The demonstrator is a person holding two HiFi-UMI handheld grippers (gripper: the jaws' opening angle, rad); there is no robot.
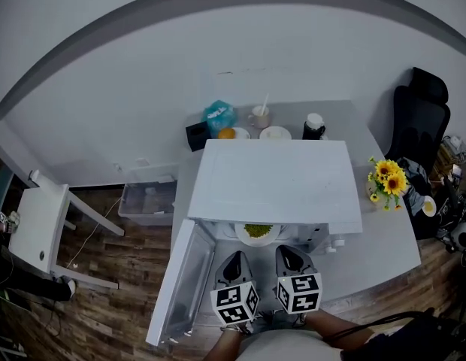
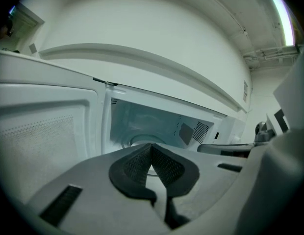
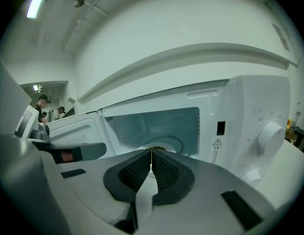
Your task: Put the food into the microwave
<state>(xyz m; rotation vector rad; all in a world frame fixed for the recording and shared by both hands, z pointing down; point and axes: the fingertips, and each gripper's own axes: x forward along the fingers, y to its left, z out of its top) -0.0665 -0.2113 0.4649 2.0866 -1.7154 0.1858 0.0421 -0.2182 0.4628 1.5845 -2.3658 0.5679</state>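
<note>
The left gripper (image 1: 234, 260) and right gripper (image 1: 288, 254) sit side by side before the open microwave (image 1: 278, 179), pointing into it. Each has its jaws pressed together on nothing. The food (image 1: 258, 230) (greenish, on a white plate (image 1: 241, 237)) rests inside the microwave, just ahead of the grippers.

Grey table (image 1: 387, 235) with microwave (image 1: 278, 179), sunflowers (image 1: 388, 177), cups (image 1: 259, 116)

Far ahead of the right gripper (image 1: 288, 251): cup with straw (image 1: 259, 116), black jar (image 1: 314, 126). Well to its right: sunflowers (image 1: 388, 179). Left of the left gripper (image 1: 236, 256): clear bin (image 1: 146, 201), white chair (image 1: 37, 228).
</note>
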